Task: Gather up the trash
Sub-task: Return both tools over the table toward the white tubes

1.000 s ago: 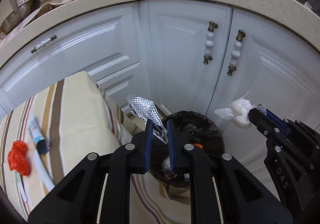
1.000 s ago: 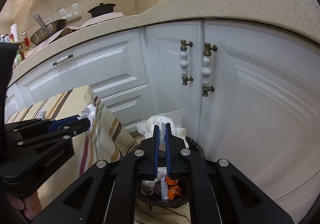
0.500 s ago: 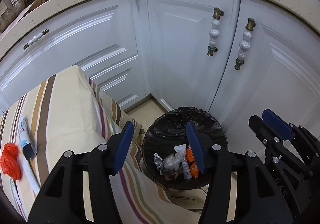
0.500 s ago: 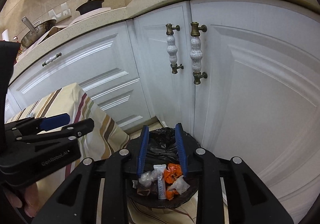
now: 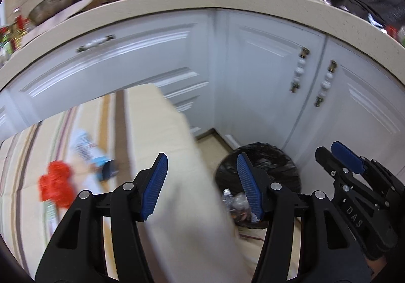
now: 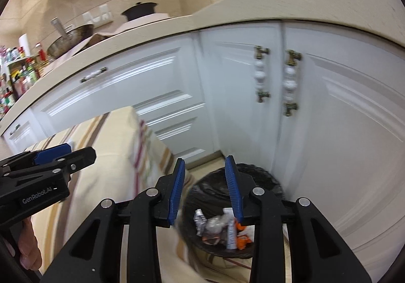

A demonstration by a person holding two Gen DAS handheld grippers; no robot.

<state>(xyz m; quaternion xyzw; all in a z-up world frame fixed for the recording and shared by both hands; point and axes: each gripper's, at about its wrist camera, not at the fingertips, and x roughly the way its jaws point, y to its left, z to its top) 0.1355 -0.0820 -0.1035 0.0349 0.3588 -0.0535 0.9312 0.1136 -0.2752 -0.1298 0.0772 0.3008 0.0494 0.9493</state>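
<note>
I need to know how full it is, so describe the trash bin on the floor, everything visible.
The trash bin is round, lined with a crinkled black bag folded over its rim. It stands upright on the floor, close to the white corner cabinets, beside the hanging striped tablecloth. At its bottom lies a small heap: silver foil, clear wrap, a white tube and orange scraps. Most of it is unfilled. No claw touches it.

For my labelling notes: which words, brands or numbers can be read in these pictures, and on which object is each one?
"DAS" on the right gripper body.
"GenRobot.AI" on the left gripper body.
Print on the tube on the table: blurred, unreadable.
Wrappers in the bin: too small.
</note>
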